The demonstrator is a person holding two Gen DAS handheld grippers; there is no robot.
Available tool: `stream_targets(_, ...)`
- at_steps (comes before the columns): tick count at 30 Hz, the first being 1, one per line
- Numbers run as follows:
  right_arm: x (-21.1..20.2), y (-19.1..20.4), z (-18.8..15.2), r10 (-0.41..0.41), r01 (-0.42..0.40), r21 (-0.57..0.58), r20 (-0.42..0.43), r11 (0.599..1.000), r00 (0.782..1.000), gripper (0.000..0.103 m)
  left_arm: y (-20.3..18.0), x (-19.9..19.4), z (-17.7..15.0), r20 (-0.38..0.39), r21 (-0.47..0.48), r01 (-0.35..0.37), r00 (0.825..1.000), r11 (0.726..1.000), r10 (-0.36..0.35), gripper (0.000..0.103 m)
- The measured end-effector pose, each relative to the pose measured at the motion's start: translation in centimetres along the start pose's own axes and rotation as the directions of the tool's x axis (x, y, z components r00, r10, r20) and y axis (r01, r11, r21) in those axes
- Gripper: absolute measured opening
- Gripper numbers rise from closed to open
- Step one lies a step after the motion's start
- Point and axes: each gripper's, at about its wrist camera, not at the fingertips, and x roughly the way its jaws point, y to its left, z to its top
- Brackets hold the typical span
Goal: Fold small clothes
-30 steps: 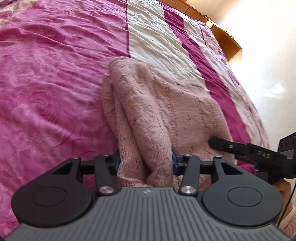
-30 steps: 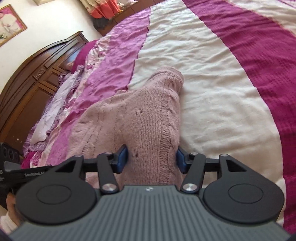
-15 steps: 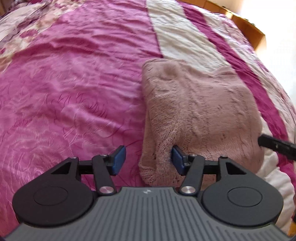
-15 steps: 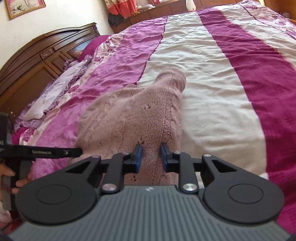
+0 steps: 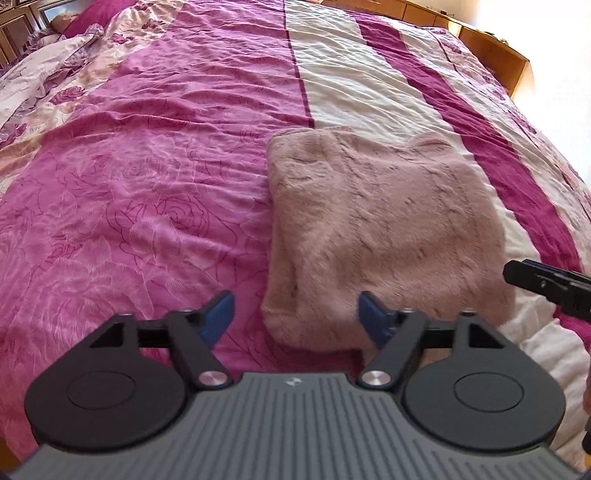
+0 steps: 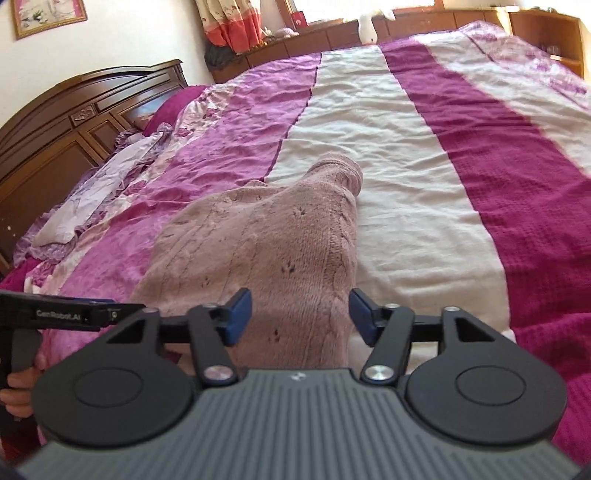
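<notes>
Left gripper: your left gripper is spread wide with nothing between its blue pads; a second ago it was clamped on the near edge of the sweater, so you have let go.
Right gripper: your right gripper is also wide open and empty, hanging over the near right part of the sweater; half a second ago it was pinched shut on the knit.
What changed: both releases are done and both grippers have pulled back and up, so the fold you were carrying has been laid down.
Sweater: the pink knitted sweater lies near you on the bed as a squarish folded bundle, its left edge on the bright pink stripe and the rest over the white one; a rounded cuff or corner sticks out at the far end.
Meaning for the task: this garment looks folded, or close to it; judge whether that far end needs tucking before you stop.
Bed: the striped bedspread in pink, white and dark magenta is wrinkled but flat, with rumpled floral bedding far left.
Room: a dark wooden headboard stands at the left, low wooden cabinets along the far wall, a curtain and a framed picture above.
</notes>
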Motion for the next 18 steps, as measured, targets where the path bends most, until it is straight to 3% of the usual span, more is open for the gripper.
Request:
stream_targets(5,-1.3,1.1,-1.4,-0.037,0.037,-0.012,-0.01,0.999,0.999,0.074,-2.0,-1.1,-1.7,0.0,0.02,-0.01,1.0,1.0,0.01,0.093)
stream_targets(9,-1.7,1.8,-2.7,-0.074,0.073,-0.011,-0.047,0.997,0.996,0.075,-3.6,-1.3,-2.7,-0.017,0.033,-0.035,0.999,0.999,0.036,0.101)
stream_targets(18,-2.1,2.6,-5.1,-0.131,0.131,0.001,-0.047,0.991,0.99,0.075,-4.7,-0.4,-4.5,-0.059,-0.01,-0.071,0.996,0.997,0.07,0.101)
